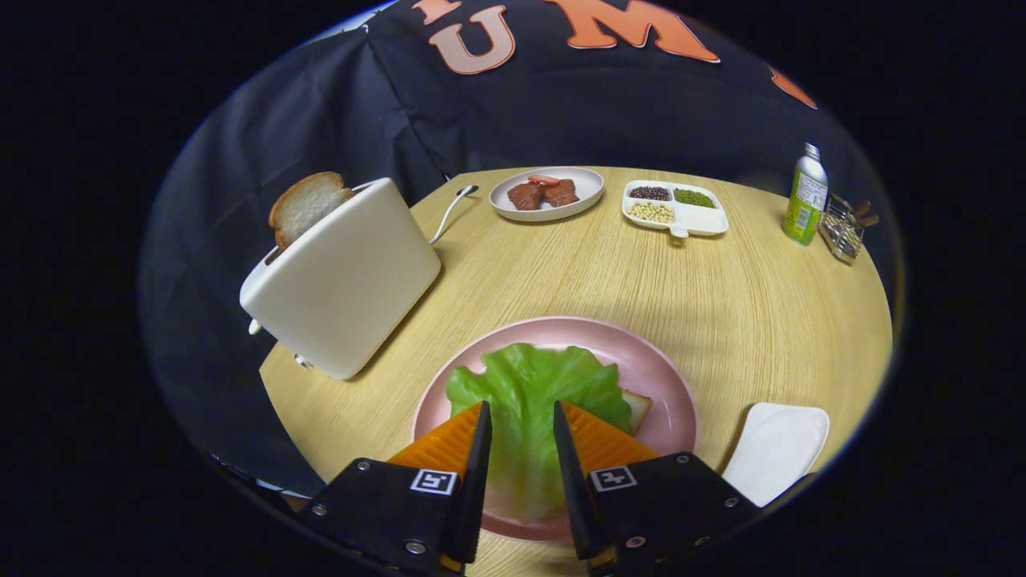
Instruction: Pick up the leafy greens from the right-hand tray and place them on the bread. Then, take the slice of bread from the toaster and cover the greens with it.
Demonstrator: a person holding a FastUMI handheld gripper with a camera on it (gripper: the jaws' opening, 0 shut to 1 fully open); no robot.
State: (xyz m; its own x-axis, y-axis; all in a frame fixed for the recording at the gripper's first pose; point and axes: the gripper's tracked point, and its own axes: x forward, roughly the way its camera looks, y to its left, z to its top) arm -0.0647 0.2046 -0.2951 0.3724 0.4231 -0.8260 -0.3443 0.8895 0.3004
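Note:
A green lettuce leaf (521,385) lies spread over a slice of bread (637,409) on the pink plate (677,385), just ahead of me. The leaf's near end runs up between my fingers, and my gripper (517,413) is shut on it from both sides. Only one corner of the bread under the leaf shows. To the left stands the white toaster (345,280), with a second slice of bread (304,204) sticking up from its slot. The white tray (777,449) to the right of the plate has nothing on it.
Across the round wooden table sit a white plate of meat pieces (545,196) and a divided dish of beans (673,210). A green bottle (805,196) and a small wire rack (846,224) stand at the far right edge. The toaster's cord (449,212) trails behind it.

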